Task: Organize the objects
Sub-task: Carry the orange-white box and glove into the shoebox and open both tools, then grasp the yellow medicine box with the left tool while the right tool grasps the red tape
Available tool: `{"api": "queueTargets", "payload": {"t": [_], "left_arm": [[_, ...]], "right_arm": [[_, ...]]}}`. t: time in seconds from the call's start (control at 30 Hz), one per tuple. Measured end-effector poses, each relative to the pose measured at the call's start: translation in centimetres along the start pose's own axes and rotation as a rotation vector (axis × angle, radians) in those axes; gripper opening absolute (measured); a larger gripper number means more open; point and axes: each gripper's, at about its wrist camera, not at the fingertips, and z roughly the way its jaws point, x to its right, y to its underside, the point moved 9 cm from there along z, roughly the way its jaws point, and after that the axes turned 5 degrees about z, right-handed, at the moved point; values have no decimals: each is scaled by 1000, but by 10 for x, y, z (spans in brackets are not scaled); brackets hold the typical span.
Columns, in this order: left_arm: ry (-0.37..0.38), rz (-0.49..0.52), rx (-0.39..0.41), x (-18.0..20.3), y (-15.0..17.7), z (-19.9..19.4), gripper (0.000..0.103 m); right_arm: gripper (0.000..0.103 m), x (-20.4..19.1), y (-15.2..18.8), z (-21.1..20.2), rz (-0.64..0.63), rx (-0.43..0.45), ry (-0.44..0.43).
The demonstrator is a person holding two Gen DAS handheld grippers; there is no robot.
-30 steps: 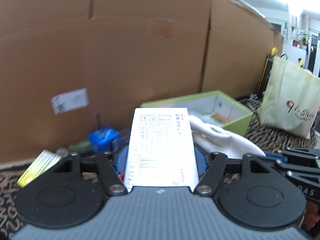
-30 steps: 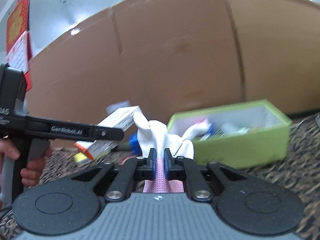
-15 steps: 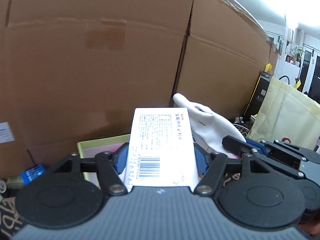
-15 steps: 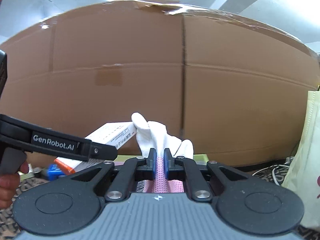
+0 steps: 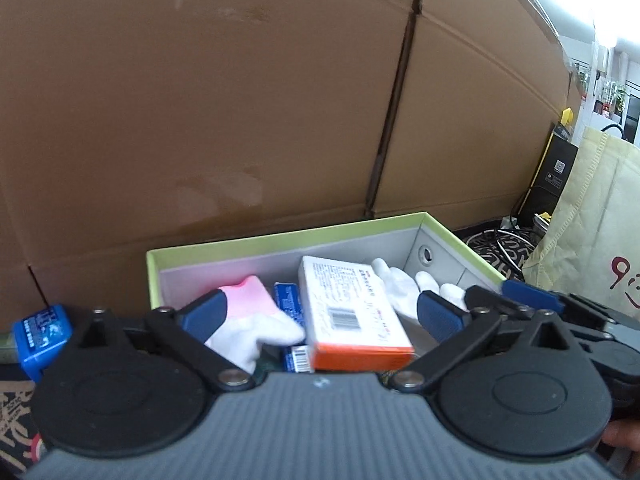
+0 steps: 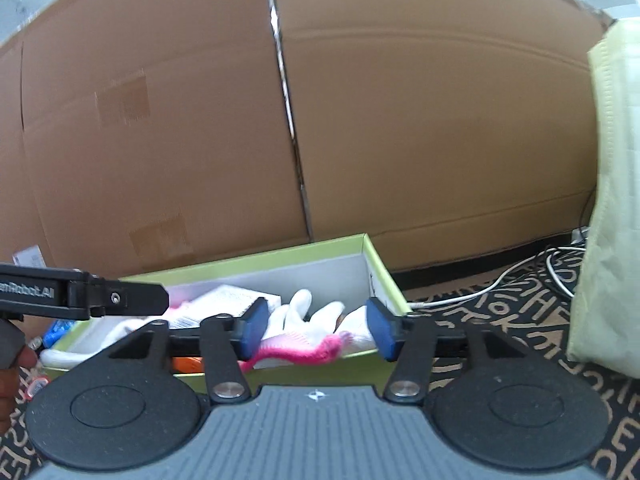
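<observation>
A green box (image 5: pixel 280 240) with a grey inside stands against the cardboard wall; it also shows in the right wrist view (image 6: pixel 384 272). In it lie a white medicine carton with an orange end (image 5: pixel 352 316), a white glove (image 5: pixel 400 288) and a pink-and-white glove (image 5: pixel 248 312). My left gripper (image 5: pixel 320 316) is open just above the carton, holding nothing. My right gripper (image 6: pixel 316 328) is open at the box's right end, over the white glove with a pink cuff (image 6: pixel 316 320), which rests in the box.
A tall cardboard wall (image 5: pixel 280 100) stands right behind the box. A blue packet (image 5: pixel 40 332) lies left of the box. A cream cloth bag (image 6: pixel 612 200) stands to the right, with white cables (image 6: pixel 520 280) on the patterned mat (image 6: pixel 500 320).
Both grippers came down over the green box and opened. The carton dropped from the left gripper and the glove from the right gripper; both now lie in the box.
</observation>
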Motion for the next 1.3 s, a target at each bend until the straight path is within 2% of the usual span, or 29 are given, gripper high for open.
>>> {"api": "queueTargets", "payload": {"t": [0.13,0.33,0.5,0.63,0.77,0.93,1.1,1.23,1.3], "left_arm": [[4,-16,19,1,3,-21,103],[8,-1,28,-3,21,-65,103],[-28,-6,31,-23,50,-116,103],[-84,-5,24,-45,78,-150,103],[-142,-12,0,-74,110,-176,103],[-215,-85,-47,-124,147,-199,103],[-307,-162,-33,-185,149,-220,103],[-382,-164,-32,-232,144,-222,103],[-386,-143,-43,-252,139,-216,103]], "right_arm": [[74,-7,-9,-20,16,40,-21],[83,-36,-3,-66,16,69,-77],[87,-68,24,-94,18,35,-135],[87,-97,59,-105,11,-49,-180],[87,-126,99,-106,-12,-144,-217],[87,-160,132,-102,-40,-259,-262],[87,-189,137,-101,-62,-268,-296],[87,-203,149,-96,-63,-309,-305],[87,-208,151,-95,-70,-321,-306]]}}
